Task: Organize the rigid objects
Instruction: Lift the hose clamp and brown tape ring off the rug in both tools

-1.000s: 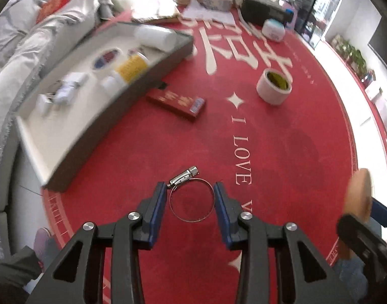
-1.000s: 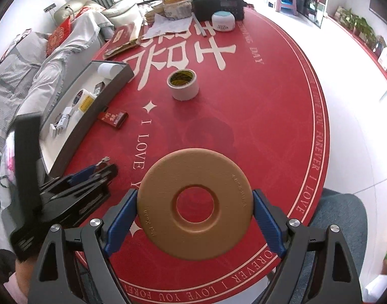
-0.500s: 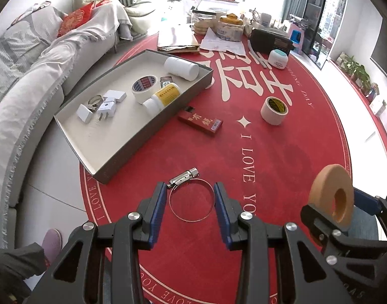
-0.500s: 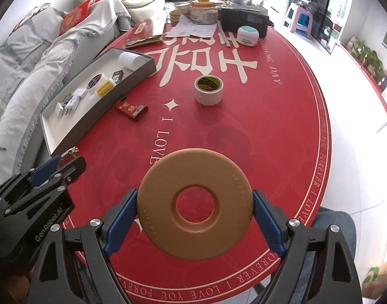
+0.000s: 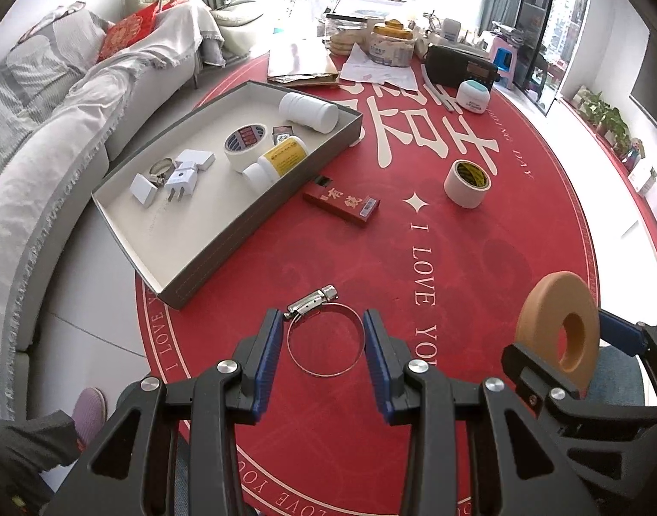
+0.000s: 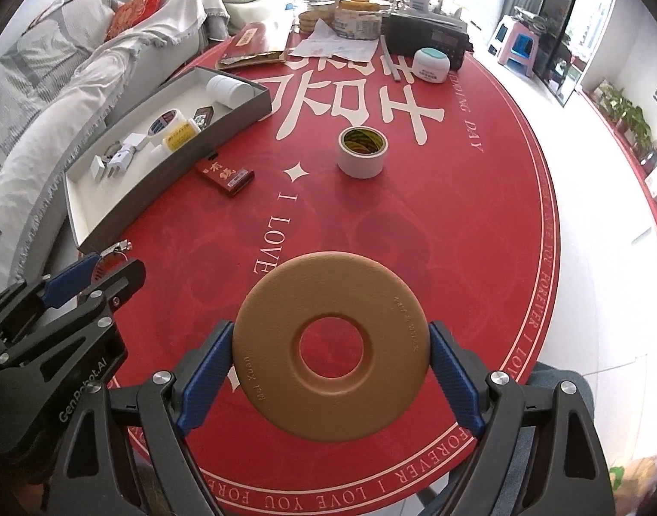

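A metal hose clamp (image 5: 312, 300) hangs above the red round table (image 5: 478, 266), with my left gripper (image 5: 324, 322) shut on its thin wire ring. A tan disc with a centre hole (image 6: 392, 387) sits edge to edge between the blue pads of my right gripper (image 6: 330, 329), which is shut on it. The disc (image 5: 543, 314) also shows at the right of the left wrist view. The left gripper (image 6: 109, 264) shows at the right wrist view's left edge. A grey tray (image 5: 259, 219) with a white inside lies at the table's left edge.
In the tray lie a white bottle (image 5: 309, 112), a tape roll (image 5: 244, 146), a yellow-labelled bottle (image 5: 276, 161), plug adapters (image 5: 180, 178) and another clamp. A red box (image 5: 341, 202) and white tape roll (image 5: 466, 182) lie on the table. Clutter fills the far side; a sofa stands left.
Both grippers lifted and tilted back with their loads over the first half second, so more of the tray and table shows. Since then both have stayed still.
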Available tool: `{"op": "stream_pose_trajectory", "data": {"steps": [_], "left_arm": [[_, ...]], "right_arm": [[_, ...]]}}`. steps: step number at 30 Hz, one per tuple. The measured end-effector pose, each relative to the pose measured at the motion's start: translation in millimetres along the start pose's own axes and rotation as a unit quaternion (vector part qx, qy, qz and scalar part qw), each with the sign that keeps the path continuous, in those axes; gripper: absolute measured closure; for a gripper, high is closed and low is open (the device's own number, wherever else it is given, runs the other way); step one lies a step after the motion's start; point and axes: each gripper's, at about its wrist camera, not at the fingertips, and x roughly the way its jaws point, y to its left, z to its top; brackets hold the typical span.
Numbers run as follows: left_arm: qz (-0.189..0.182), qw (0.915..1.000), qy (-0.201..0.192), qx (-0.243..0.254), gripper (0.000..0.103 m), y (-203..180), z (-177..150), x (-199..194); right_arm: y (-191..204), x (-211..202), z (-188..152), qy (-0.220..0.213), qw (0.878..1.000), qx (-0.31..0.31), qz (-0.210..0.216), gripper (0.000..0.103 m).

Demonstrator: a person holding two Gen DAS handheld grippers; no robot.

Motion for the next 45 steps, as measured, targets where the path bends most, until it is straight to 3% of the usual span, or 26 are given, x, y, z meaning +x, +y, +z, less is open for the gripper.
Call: {"op": "stream_pose_trajectory", "data": {"steps": [17, 22, 30, 36, 45], "left_arm": [[0.006, 0.9999, 0.004, -0.014, 0.062, 11.1, -2.1, 2.6], [0.005, 0.9998, 0.007, -0.016, 0.062, 12.7, -2.7, 3.9], [0.006, 0.9995, 0.008, -0.028, 0.062, 20.8, -0.9, 4.3], [0.009, 0.9994, 0.004, -0.033, 0.062, 26.0, 0.7, -0.6], [0.004, 0.9990, -0.011, -0.042, 0.062, 31.1, 11.5, -11.6]], "right_arm": [[11.8, 2.2, 6.0, -0.023, 0.996, -0.057, -0.068, 0.015], [10.3, 4.7, 6.6, -0.019, 0.996, -0.056, -0.067, 0.015], [-6.1, 11.8, 8.6, 0.010, 1.000, 0.007, 0.006, 0.015], [-15.0, 8.6, 7.5, 0.008, 0.998, 0.044, 0.048, 0.015], [-13.5, 6.6, 10.6, 0.004, 0.997, 0.047, 0.059, 0.015]]}}
